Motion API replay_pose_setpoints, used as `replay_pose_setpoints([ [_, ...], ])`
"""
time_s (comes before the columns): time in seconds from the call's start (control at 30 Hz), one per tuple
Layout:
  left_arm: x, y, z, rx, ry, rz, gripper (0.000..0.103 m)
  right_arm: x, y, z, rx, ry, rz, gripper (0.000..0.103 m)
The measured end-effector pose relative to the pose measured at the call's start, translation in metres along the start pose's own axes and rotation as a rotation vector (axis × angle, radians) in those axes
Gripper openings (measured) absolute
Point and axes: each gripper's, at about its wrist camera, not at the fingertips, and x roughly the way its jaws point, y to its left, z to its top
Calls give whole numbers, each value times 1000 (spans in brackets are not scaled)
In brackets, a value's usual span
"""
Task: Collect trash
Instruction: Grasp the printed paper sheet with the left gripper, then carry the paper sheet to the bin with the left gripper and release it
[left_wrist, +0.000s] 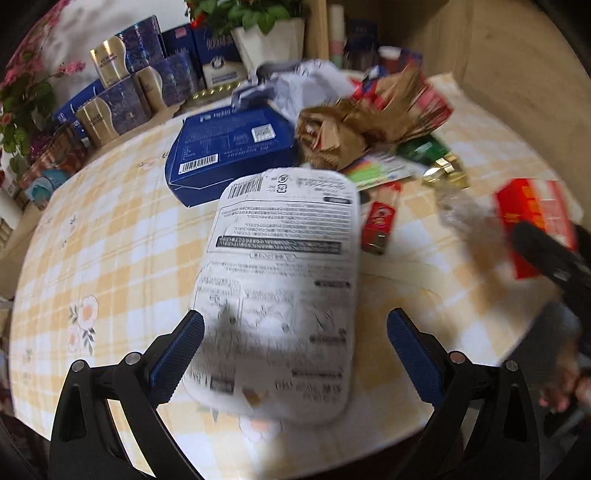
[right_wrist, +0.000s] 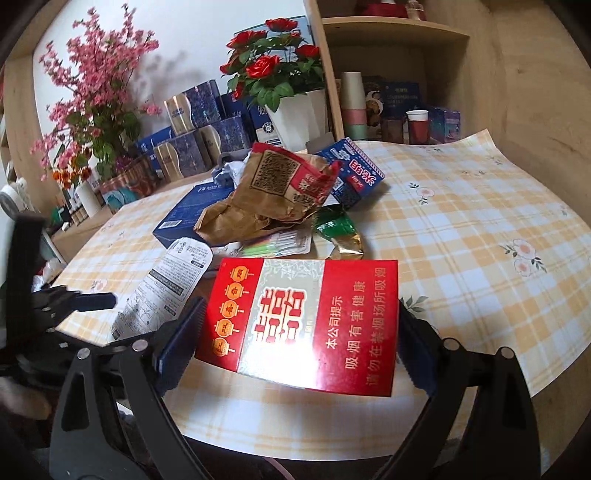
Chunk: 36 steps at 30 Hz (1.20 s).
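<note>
Gripping a red carton (right_wrist: 301, 325) across its width, the right claw (right_wrist: 299, 338) has both blue pads pressed on the carton's side edges, jaws standing wide. Carton is tilted up off the checked tablecloth (right_wrist: 480, 240), printed face to the camera.

Left claw (left_wrist: 295, 354): jaws apart. A white printed packet (left_wrist: 284, 280) sits between them, near end low in the gap; the left pad (left_wrist: 177, 358) meets the packet's edge, the right pad stands clear of it. Blur makes the contact uncertain, so no grip is confirmed.

Just beyond the left claw's packet: a small red wrapper (left_wrist: 378, 229), to the right of the packet's far half. Further right, blurred, the red carton and the dark body of the other tool.

Beyond both claws, mid-table, the trash heap: crumpled brown paper bag (right_wrist: 273, 195), green foil wrapper (right_wrist: 336, 227) and gold foil piece (right_wrist: 347, 251) beside it, a flat card with green stripes (right_wrist: 277, 243) under the bag's near edge. Flat dark-blue box (left_wrist: 229, 151) left of the bag; a smaller blue box (right_wrist: 354, 173) right of it.

Farthest: white pot of red roses (right_wrist: 291, 118), stacked blue-and-gold boxes (right_wrist: 199, 122), pink blossom spray (right_wrist: 92, 85), wooden shelf (right_wrist: 391, 33) with cups.
</note>
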Motion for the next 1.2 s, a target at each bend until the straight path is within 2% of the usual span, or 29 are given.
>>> replay_pose_setpoints([
  [0.13, 23, -2, 10, 21, 75, 65, 98, 0, -11, -2, 39, -1, 14, 92],
  [0.23, 27, 2, 15, 10, 79, 63, 98, 0, -17, -5, 66, 1, 25, 92],
  [0.53, 41, 27, 27, -80, 157, -3, 98, 2, -21, -7, 83, 3, 55, 92],
  [0.63, 42, 42, 26, -123, 183, -60, 96, 2, -22, -7, 90, 1, 61, 92],
  [0.7, 37, 53, 27, -159, 180, -107, 90, 1, -22, -7, 92, -1, 63, 92],
  [0.73, 34, 59, 27, -179, 177, -127, 81, 1, -23, -7, 94, 0, 65, 92],
  [0.77, 29, 64, 28, -199, 172, -146, 68, 1, -23, -7, 95, 1, 67, 92],
  [0.8, 22, 72, 30, -218, 162, -167, 60, 1, -23, -8, 94, 0, 69, 92],
  [0.83, 17, 77, 31, -228, 153, -181, 45, 0, -23, -7, 93, -1, 70, 92],
  [0.87, 11, 82, 31, -237, 143, -193, 39, 0, -22, -8, 91, -1, 71, 92],
  [0.9, 4, 89, 32, -244, 136, -204, 23, 0, -21, -8, 87, -2, 72, 92],
  [0.97, -8, 99, 31, -245, 118, -213, 8, 1, -19, -7, 82, -1, 73, 92],
  [1.2, -46, 104, 22, -175, 78, -225, 6, 0, -13, -8, 52, -5, 63, 92],
])
